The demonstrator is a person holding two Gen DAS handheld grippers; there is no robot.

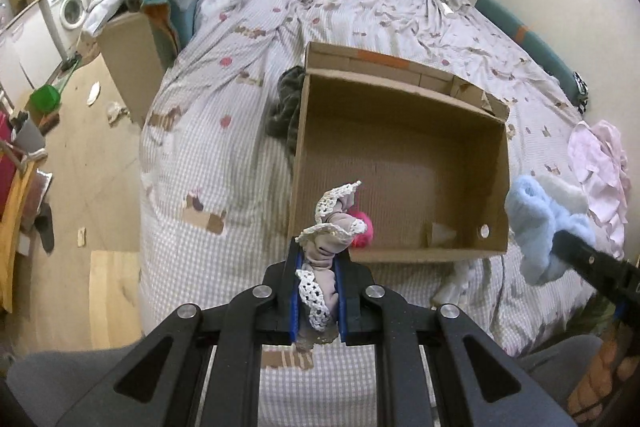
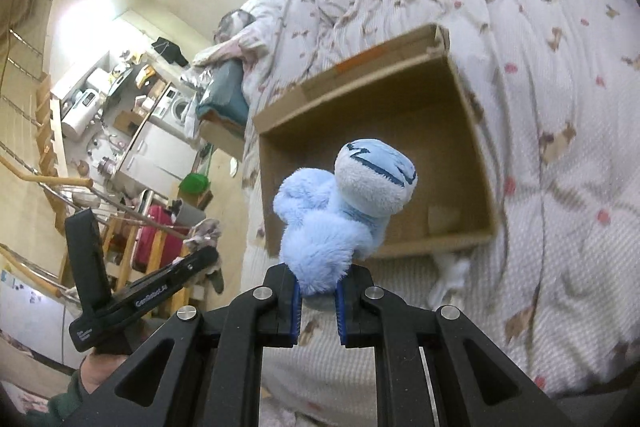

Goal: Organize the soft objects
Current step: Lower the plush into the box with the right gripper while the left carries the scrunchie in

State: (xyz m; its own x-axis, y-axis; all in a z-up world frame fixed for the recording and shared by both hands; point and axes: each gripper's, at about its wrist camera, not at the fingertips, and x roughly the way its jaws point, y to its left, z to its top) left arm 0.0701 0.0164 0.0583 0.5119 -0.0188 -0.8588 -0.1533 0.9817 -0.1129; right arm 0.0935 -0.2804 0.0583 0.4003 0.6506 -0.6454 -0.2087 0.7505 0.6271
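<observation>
Clamped between the blue pads of the left gripper (image 1: 318, 291), nearest the left wrist camera, is a beige lace-trimmed cloth (image 1: 330, 231); the fingers are closed tight on its bunched middle, and its upper folds stick out above the fingertips. Just beyond it lies the open cardboard box (image 1: 400, 131) on the checked bedspread (image 1: 224, 155). The cloth hangs over the box's near wall, at its near left corner. A pink fluffy thing (image 1: 362, 223) shows inside the box right behind the cloth. A dark green garment (image 1: 286, 103) is heaped against the outer left wall of the box. To the right of the box, the right gripper (image 1: 560, 239) reaches in from the frame edge with a light blue plush toy (image 1: 540, 223) at its tip. Farther right of the box, a pale pink garment (image 1: 600, 167) lies crumpled on the bedspread.

From the right wrist camera, the right gripper (image 2: 318, 301) fills the foreground, its fingers shut on the lower end of the light blue plush toy (image 2: 340, 215), whose grey-and-blue rounded top points toward the cardboard box (image 2: 472, 131). The toy hovers in front of the box's near wall. Left of the box, over the floor, the left gripper (image 2: 206, 257) shows from the side with the beige lace-trimmed cloth (image 2: 206, 229) at its tip.
</observation>
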